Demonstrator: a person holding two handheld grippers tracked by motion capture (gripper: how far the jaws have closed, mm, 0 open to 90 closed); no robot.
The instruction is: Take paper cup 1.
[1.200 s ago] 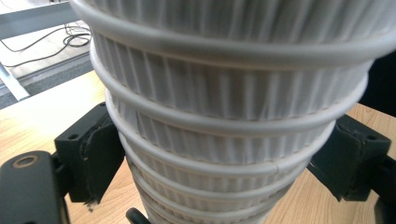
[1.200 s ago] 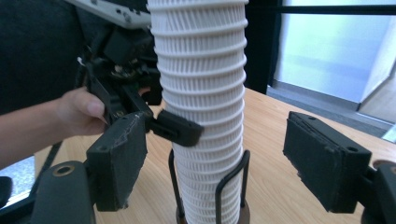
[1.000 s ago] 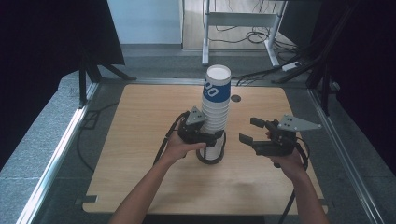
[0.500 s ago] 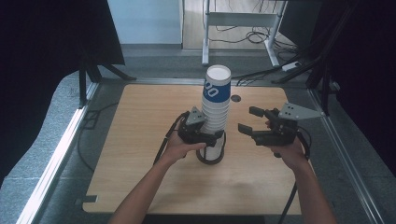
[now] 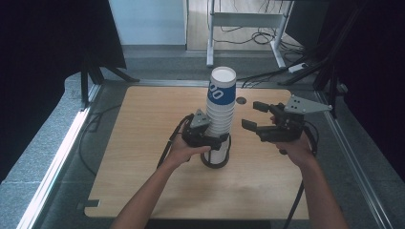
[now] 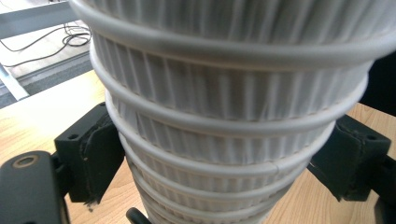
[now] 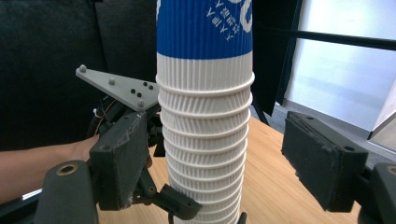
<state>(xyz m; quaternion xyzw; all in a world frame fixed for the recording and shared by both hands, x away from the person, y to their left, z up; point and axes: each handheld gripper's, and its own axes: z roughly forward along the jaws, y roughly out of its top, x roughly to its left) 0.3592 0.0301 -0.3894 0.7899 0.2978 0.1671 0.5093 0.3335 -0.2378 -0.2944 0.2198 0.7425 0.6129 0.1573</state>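
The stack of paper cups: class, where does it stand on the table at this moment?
In the high view the stack of paper cups stands upright near the middle of the wooden table, its lower part clamped by the left gripper, the right gripper open beside it.

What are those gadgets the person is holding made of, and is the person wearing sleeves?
Each hand carries a black, blocky tool: the left gripper and right gripper. Both end in two chunky black jaws with flat pads. A grey three-cornered plate studded with small knobs tops each. Black cables trail behind. The forearms are bare, no sleeves.
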